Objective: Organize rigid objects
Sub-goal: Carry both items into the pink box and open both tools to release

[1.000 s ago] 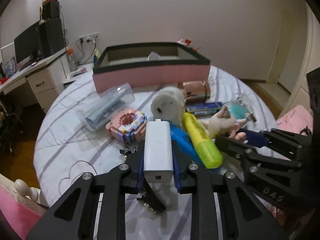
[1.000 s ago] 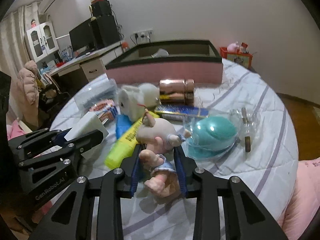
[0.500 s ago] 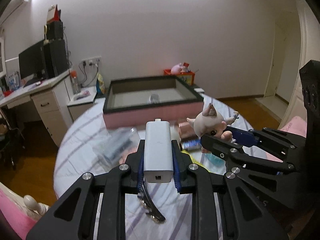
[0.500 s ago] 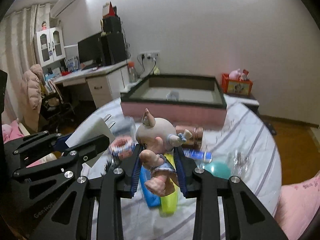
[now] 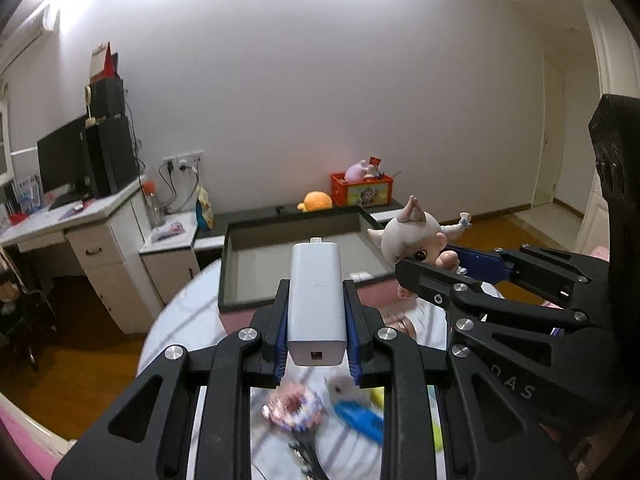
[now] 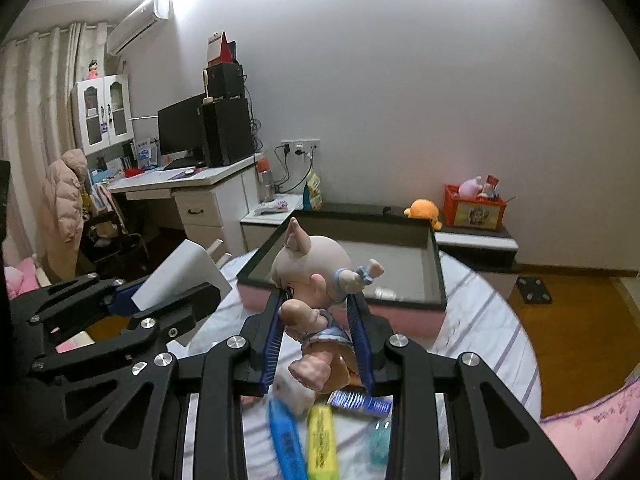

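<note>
My left gripper is shut on a white power bank, held high above the round table. My right gripper is shut on a pink doll figure, also lifted. The doll shows in the left wrist view at the right, and the power bank shows in the right wrist view at the left. Ahead of both stands a pink box with a dark rim, open on top; a small white item lies inside it.
Below on the striped tablecloth lie a blue marker, a yellow highlighter, a pixel-block toy and a white object. A desk with a monitor stands left. A red crate stands behind the box.
Both grippers have risen well above the table with their objects and come closer to the pink box. The items on the table have dropped toward the bottom of both views.
</note>
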Available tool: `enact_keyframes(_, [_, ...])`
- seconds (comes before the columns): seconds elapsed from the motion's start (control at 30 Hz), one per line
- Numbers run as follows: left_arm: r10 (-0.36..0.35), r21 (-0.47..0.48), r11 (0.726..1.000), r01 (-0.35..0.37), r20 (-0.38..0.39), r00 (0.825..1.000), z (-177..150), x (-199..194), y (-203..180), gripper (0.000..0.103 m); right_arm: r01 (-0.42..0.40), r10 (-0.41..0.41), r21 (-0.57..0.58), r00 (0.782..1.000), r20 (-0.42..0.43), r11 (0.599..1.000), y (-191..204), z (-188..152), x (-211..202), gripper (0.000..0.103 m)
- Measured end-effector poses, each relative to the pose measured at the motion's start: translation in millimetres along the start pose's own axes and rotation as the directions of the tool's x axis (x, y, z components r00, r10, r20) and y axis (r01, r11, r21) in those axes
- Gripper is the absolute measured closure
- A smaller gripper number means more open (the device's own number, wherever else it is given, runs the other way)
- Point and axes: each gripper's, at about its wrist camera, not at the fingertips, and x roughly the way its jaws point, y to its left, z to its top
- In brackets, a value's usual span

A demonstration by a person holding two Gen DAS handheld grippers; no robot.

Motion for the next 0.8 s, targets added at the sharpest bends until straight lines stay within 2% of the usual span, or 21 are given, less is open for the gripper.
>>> enact_keyframes(0.17, [0.006,0.014,1.000,-0.006,-0.017,1.000,17.6,28.9,6.4,0.080,0.022,-0.022,-0.025,1.000,-0.003,0.999,-4.9,18.8,20.6,0.071])
enact_keyframes(0.43, [0.020,0.041,0.999,-0.016,-0.110,0.994,41.0,112.1,19.6,0.080,0.056,-0.058,-0.037,0.996,-0.071,0.998,-23.5,41.1,84.1,0.071])
enact_keyframes(0.6, [0.038,0.037,0.999,-0.031,-0.204,0.978,33.3,172.7,29.7,0.080,0.095,-0.097,-0.023,0.983,-0.155,0.995,-38.8,37.1,141.0,0.070])
enact_keyframes(0.8, [0.049,0.029,0.999,-0.042,-0.297,0.954,13.4,220.7,36.1,0.080,0.098,-0.104,-0.037,0.962,-0.251,0.995,-52.9,22.6,187.3,0.070])
